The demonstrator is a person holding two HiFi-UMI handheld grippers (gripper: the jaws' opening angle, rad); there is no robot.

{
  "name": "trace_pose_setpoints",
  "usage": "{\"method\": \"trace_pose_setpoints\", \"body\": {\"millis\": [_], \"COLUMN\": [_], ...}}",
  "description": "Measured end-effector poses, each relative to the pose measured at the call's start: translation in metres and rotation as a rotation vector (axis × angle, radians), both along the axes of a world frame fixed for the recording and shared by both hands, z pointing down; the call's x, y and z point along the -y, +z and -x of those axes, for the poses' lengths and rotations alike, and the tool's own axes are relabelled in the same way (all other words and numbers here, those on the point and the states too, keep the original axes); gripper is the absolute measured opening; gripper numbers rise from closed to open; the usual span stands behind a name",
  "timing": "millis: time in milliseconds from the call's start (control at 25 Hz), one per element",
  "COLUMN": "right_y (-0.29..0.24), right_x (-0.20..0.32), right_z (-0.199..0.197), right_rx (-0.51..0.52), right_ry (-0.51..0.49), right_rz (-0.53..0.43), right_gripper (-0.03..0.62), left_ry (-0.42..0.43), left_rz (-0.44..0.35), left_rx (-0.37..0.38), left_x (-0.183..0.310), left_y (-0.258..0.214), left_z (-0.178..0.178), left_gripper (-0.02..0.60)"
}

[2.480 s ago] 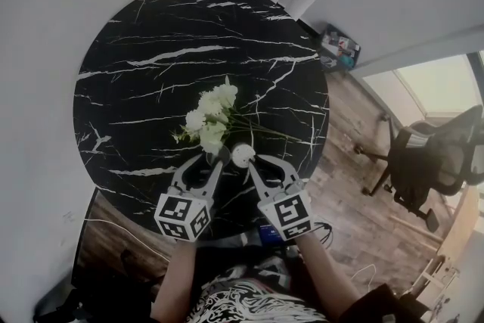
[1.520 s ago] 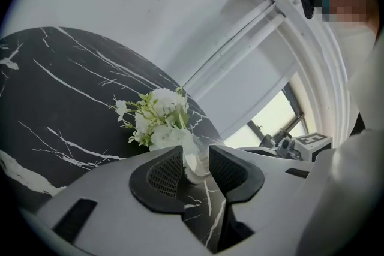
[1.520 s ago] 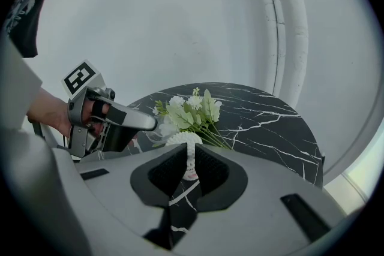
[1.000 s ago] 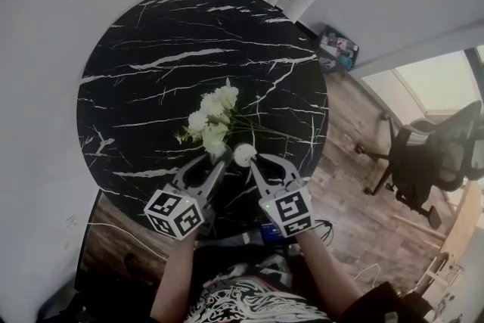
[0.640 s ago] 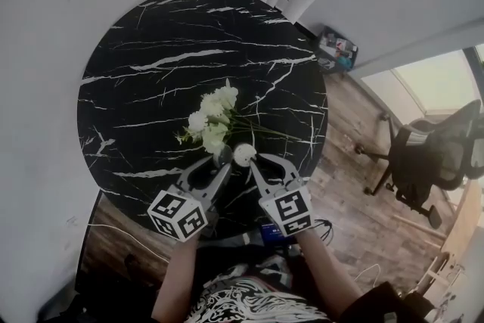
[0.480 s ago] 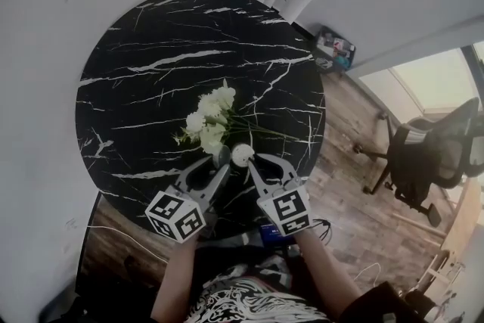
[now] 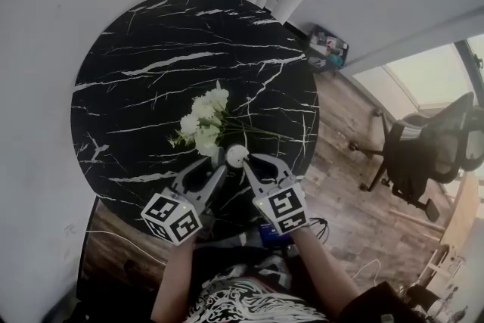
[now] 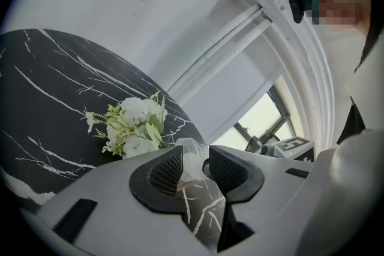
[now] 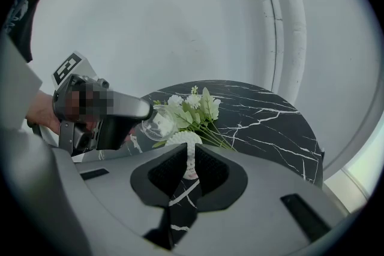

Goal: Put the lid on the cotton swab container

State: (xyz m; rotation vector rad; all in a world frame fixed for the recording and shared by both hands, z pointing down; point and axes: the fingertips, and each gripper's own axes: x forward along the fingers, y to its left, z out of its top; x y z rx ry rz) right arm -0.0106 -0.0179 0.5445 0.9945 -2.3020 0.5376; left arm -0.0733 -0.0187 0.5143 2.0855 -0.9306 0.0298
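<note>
My right gripper (image 7: 240, 162) is shut on the cotton swab container (image 7: 237, 155), a small tub showing white swab tips (image 9: 183, 141), held over the near edge of the table. My left gripper (image 7: 216, 163) is shut on the clear round lid (image 7: 220, 156). In the right gripper view the lid (image 9: 157, 123) hangs tilted, just left of the container's top and a little above it. The left gripper view shows the lid (image 8: 191, 154) pinched between the two black pads (image 8: 167, 172). The right gripper (image 9: 187, 168) has its pads on the container's sides.
A bunch of white artificial flowers (image 7: 203, 121) lies mid-table just beyond both grippers. The round black marble table (image 7: 151, 49) stands against a white wall. An office chair (image 7: 423, 155) and a small box (image 7: 327, 49) are on the wooden floor at the right.
The left gripper has shifted a little and its cube has turned, keeping the lid close beside the container. The right gripper has stayed nearly still with the container.
</note>
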Motion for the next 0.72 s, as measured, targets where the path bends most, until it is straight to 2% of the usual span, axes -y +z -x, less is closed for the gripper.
{"method": "trace_pose_setpoints", "body": {"millis": [720], "right_y": [0.000], "right_x": [0.001], "right_z": [0.000], "right_rx": [0.025], "right_ry": [0.011], "right_rz": [0.018], "right_gripper": [0.021], "left_ry": [0.028], "left_rz": [-0.013], "left_rx": [-0.028], "left_x": [0.000], "left_y": [-0.009], "left_z": [-0.011], "left_gripper": [0.140]}}
